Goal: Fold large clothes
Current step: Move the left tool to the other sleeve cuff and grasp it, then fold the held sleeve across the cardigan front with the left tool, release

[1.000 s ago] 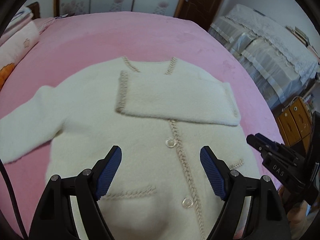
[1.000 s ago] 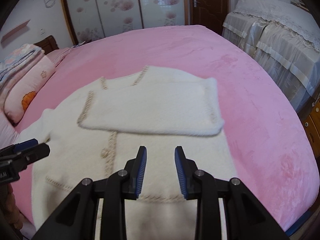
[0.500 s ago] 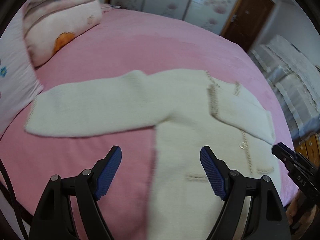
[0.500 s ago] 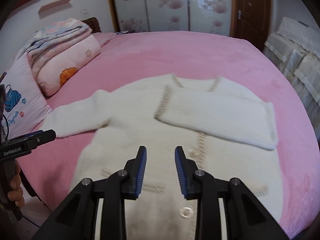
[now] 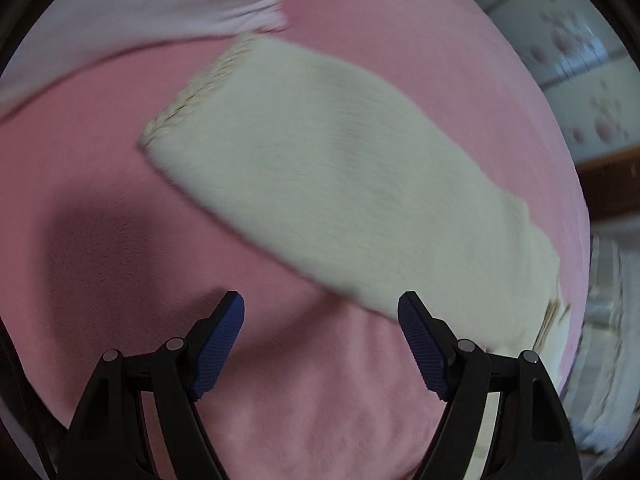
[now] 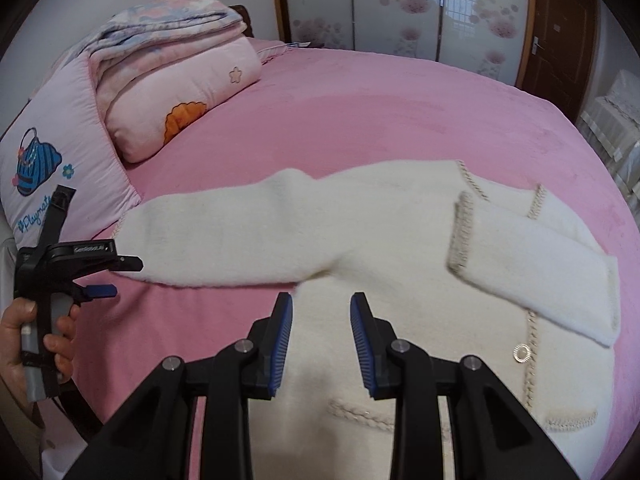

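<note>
A cream fuzzy cardigan (image 6: 400, 280) lies flat, front up, on a bed (image 6: 360, 112) covered with a pink plush sheet. One sleeve (image 6: 532, 264) is folded across the chest, its braided cuff edge near the neckline; the other sleeve (image 6: 224, 236) stretches straight out sideways toward the pillows, its cuff close to the bed's edge. A row of round metal buttons (image 6: 522, 353) runs down the braided front placket, and braid-trimmed pockets sit on the lower body. The left gripper (image 5: 320, 320), seen in its own view, hangs over the bare pink sheet just short of the outstretched sleeve (image 5: 340, 184), whose braided cuff (image 5: 196, 96) points to the upper left; its blue-padded fingers (image 5: 218, 344) stand wide apart, are closing slightly, and have nothing between them. In the right wrist view that same gripper shows at the left edge, held by a person's hand (image 6: 36, 340), just beside the sleeve's cuff. The right gripper (image 6: 322, 328) hovers above the cardigan's body near the armpit, its fingers (image 6: 282, 340) parted by a narrow gap and empty. A stack of folded pink bedding (image 6: 172, 80) and a lilac pillow (image 6: 52, 160) with a blue bag print lie at the head of the bed.
</note>
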{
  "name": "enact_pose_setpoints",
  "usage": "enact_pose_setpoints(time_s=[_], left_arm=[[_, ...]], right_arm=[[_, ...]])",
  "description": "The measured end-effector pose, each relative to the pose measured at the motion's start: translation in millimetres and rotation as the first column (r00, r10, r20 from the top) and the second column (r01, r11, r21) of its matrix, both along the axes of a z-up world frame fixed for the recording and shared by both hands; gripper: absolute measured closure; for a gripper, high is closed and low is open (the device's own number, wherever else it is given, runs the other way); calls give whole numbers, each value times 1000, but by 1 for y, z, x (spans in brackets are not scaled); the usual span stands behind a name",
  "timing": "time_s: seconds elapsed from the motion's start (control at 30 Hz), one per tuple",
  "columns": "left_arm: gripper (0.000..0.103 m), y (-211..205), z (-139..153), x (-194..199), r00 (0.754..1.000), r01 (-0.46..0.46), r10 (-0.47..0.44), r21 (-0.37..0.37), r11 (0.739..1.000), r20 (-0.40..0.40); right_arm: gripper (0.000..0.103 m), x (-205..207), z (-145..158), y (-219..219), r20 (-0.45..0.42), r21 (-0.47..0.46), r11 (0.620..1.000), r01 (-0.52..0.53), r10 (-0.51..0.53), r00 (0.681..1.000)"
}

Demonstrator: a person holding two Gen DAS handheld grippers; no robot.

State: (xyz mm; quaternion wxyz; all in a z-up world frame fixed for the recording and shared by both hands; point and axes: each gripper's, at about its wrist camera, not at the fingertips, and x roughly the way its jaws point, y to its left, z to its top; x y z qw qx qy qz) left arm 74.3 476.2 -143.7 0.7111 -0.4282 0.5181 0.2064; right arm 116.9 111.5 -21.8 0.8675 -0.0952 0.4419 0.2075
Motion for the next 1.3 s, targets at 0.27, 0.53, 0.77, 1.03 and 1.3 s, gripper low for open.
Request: enact_pose_setpoints(time_s=[0.27, 0.53, 0.77, 1.03, 1.3], left_arm=[[27, 37, -23, 6, 995, -102, 102, -50, 994, -12], [55, 45, -30, 22, 995, -98, 99, 48, 994, -27], [94, 39, -14, 14, 991, -125, 121, 98, 987, 48], [96, -3, 55, 25, 970, -16, -67, 334, 942, 234], [97, -92, 96, 40, 913, 180, -349, 557, 811, 213]], right_arm=[[73, -6, -19, 25, -29, -20, 999, -28, 27, 999], [73, 1, -35, 21, -52, -42, 999, -4, 2, 999], [73, 6, -46, 17, -79, -38, 999, 16, -19, 997], [73, 2, -59, -1, -125, -26, 999, 32, -35, 992], [73, 0, -45, -64, -121, -11, 992, 124, -124, 985]])
